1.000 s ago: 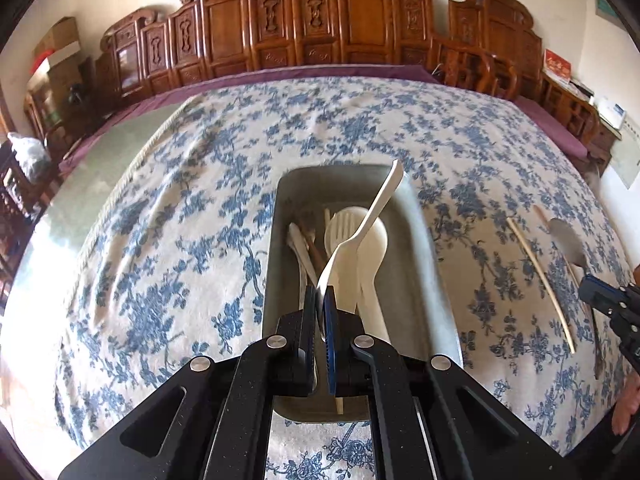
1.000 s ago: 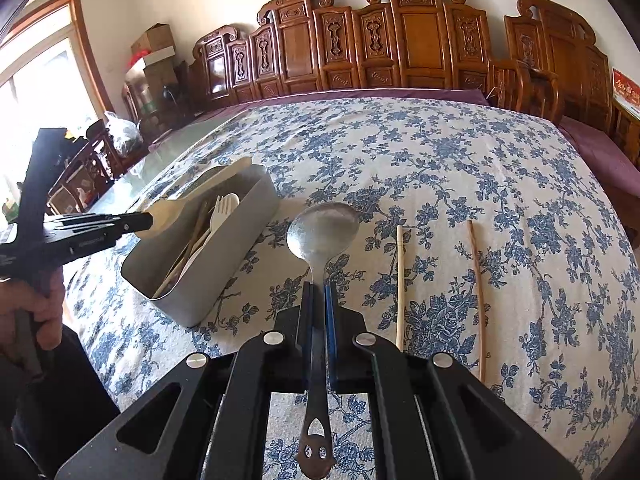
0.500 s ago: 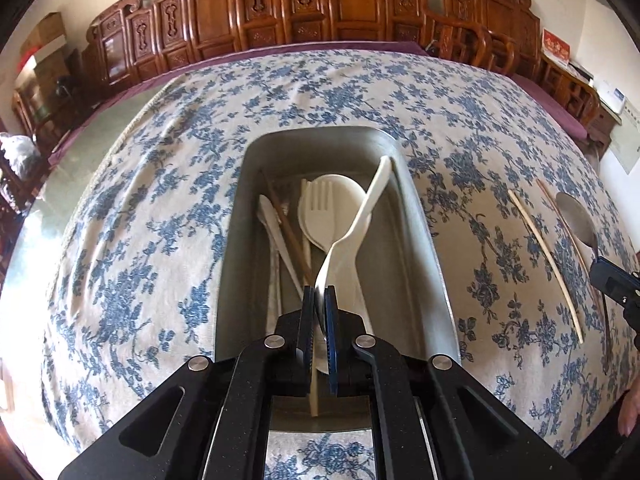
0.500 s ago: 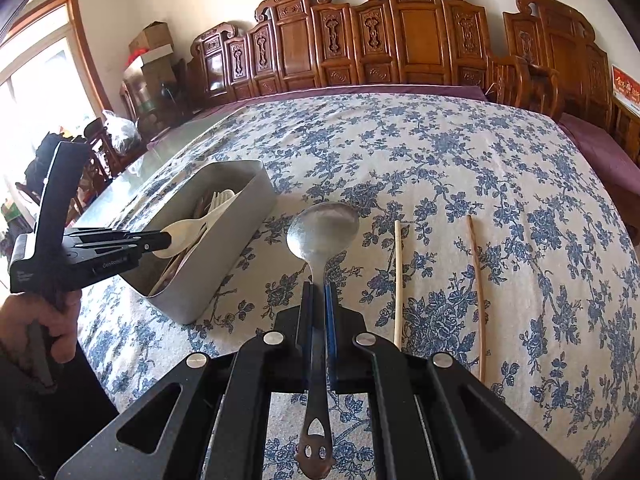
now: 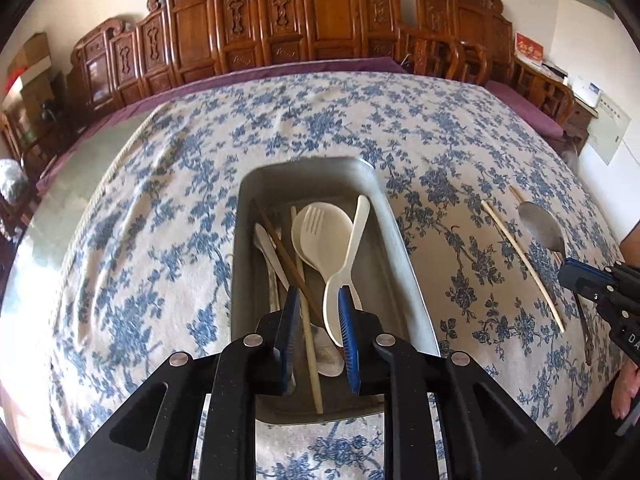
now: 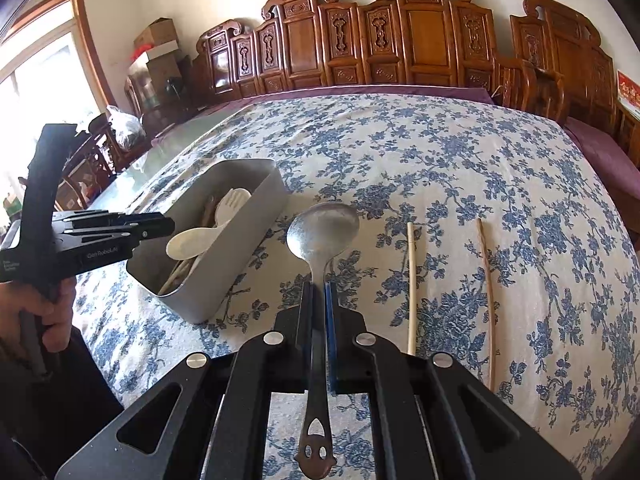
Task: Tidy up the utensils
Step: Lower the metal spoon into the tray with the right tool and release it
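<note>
Jaws of left gripper opening over bin, centre frame, white spoon dropped inside; right gripper pinching ladle handle; two chopsticks left on table, right of frame

A grey metal rectangular tray sits left on the surface, holding cream plastic utensils; two pale wooden chopsticks lie right.
</note>
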Demonstrator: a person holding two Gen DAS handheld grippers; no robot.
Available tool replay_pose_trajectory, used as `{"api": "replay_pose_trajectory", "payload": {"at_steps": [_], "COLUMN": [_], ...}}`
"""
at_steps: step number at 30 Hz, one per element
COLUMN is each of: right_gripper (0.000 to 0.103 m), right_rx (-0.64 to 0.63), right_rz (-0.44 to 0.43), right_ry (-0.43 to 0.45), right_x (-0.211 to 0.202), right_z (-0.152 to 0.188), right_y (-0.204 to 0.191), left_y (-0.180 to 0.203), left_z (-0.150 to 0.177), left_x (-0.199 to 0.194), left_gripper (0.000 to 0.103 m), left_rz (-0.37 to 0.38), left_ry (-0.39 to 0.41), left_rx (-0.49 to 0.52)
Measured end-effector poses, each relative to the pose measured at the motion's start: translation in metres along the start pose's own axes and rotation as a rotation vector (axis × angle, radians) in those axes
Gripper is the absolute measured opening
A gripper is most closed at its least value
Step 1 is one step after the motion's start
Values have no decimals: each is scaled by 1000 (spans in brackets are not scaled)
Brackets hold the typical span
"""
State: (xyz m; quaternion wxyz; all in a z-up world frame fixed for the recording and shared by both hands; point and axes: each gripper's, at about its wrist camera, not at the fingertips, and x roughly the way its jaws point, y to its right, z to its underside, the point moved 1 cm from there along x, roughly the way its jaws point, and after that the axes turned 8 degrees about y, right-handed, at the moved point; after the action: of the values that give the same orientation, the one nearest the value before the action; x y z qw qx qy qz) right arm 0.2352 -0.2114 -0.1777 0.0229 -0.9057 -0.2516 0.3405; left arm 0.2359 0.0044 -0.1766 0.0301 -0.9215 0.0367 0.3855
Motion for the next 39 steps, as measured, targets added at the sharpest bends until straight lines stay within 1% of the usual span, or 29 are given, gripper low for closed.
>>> {"api": "replay_pose_trajectory", "payload": {"at_steps": [6,11,18,24,31,35,39], "right_gripper": [7,7,7,7,7,7,7], "right_rx": [-28,-42,-64,-77,-81,-97,-105], "right_rz": [-17,-40,-80,-101,-120,-113,-95], "right_ry": [9,8,3,-9,-41,-65,-91], "right_x": [4,16,40,64,98,118,134], "right_z": [-14,-25,-43,-58,-65,-65,-61], "right_y": [-20,-41,-73,-93,-116,-128,-134], "left_y": [-15,-25,-41,-57,-81,-96,-102], "left_z": [-7,-5,2,5,7,8,7], "left_x": [-9,-13,-13,-14,-16,-17,-18], "left_gripper": [18,18,18,18,18,18,18], "left_rz": [21,24,24,23,3,-12,-14], "left_ry": [34,54,62,65,65,69,69], "left_rx": [-16,-14,-29,-50,-87,-115,-132]}}
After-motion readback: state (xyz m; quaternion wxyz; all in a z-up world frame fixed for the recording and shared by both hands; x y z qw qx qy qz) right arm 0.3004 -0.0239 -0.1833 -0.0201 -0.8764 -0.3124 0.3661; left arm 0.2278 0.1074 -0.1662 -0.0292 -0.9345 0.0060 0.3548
